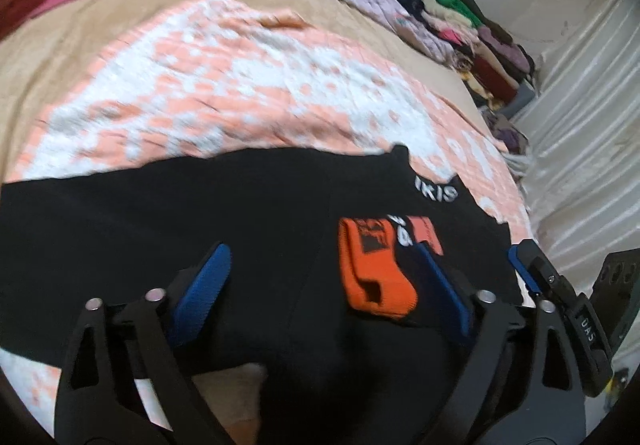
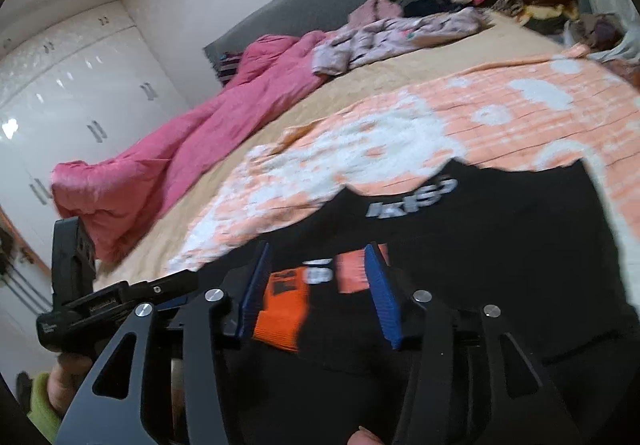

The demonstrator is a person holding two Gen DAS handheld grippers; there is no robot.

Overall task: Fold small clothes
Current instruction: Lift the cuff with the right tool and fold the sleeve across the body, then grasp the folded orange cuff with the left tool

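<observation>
Black garment (image 1: 200, 229) with orange print lies spread on the bed's peach patterned blanket (image 1: 224, 85). Left gripper (image 1: 320, 293) and right gripper (image 2: 316, 293) hover over its near edge, jaws apart, nothing pinched. Folding seems barely begun; next, each must pinch that edge.

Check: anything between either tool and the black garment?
Nothing visible. Both the left tool and the right tool hang open directly over the black garment, which lies flat on the orange-and-white blanket.
</observation>
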